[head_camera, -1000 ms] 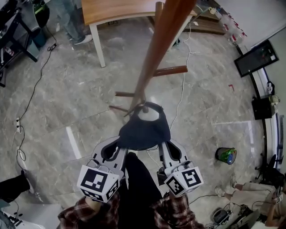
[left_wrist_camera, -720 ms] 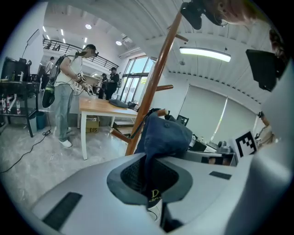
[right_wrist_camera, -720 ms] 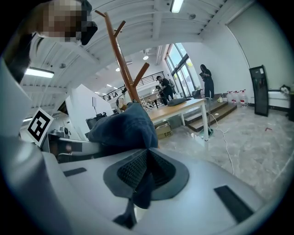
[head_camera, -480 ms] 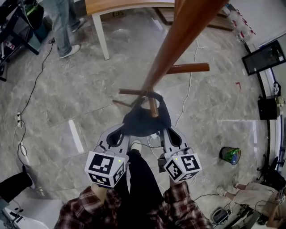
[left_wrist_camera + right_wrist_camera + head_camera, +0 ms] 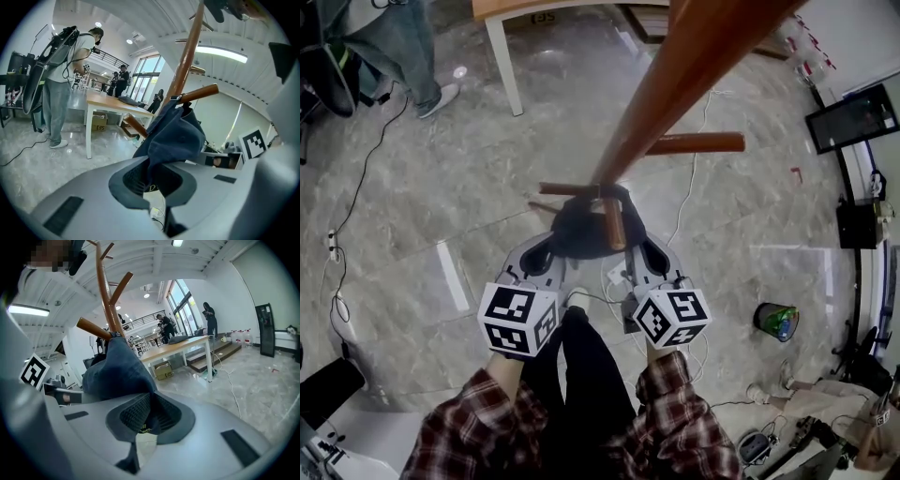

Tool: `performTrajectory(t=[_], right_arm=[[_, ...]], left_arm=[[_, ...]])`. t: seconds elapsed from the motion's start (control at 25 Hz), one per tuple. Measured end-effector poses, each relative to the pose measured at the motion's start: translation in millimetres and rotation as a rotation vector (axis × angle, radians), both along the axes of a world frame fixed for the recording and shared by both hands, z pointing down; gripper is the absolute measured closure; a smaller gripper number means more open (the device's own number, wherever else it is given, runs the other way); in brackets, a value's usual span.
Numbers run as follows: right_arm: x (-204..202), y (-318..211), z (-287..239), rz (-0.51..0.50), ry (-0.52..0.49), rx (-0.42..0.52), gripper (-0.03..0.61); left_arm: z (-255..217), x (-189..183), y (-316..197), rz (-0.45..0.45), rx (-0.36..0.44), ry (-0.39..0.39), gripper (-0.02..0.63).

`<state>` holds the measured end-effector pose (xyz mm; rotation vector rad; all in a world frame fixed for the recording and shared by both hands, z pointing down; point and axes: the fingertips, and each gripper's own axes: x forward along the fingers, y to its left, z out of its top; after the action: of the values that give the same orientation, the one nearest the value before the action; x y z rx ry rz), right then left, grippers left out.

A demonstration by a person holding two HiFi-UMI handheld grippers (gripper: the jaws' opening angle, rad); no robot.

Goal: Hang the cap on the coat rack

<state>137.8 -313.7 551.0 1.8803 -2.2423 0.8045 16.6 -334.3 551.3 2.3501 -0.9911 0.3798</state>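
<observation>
- the left gripper (image 5: 546,253) has its jaws pinched nearly together on the left edge of the dark blue cap (image 5: 574,234); its own view shows the fabric clamped between them.
- the right gripper (image 5: 643,251) is closed the same way on the cap's right edge, so the cap hangs stretched between the two.
- over the last second both grippers have come down and in toward the coat rack (image 5: 675,103).
- a second ago the cap's opening sat just at the tip of a slanted wooden peg (image 5: 612,223); now the peg stands up through the cap, with the cap draped around its lower part, close to the pole.
- judged from this, the cap seems seated on the peg, and what remains is to let go and draw both grippers back.
</observation>
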Motion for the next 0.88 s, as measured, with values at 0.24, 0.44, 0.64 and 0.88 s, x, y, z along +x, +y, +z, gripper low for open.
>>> performTrajectory(t=[0.24, 0.44, 0.64, 0.88], right_arm=[[-0.1, -5.6, -2.4, -0.005, -0.022, -0.005, 0.561], [-4.2, -0.3, -2.9, -0.035, -0.038, -0.02, 0.531], [-8.2, 11.1, -4.9, -0.087, -0.027, -0.039, 0.471], [-7.5, 27.2, -6.7, -0.079, -0.029, -0.05, 0.471]], left_arm=[[-0.6, 0.7, -5.6, 0.011, -0.02, 0.031, 0.594], [-2.9, -3.2, -6.1, 0.028, -0.032, 0.082, 0.579], [-6.5, -10.2, -0.9, 0.028, -0.038, 0.113, 0.444], [-6.9, -26.4, 9.9, 0.005, -0.054, 0.127, 0.408]])
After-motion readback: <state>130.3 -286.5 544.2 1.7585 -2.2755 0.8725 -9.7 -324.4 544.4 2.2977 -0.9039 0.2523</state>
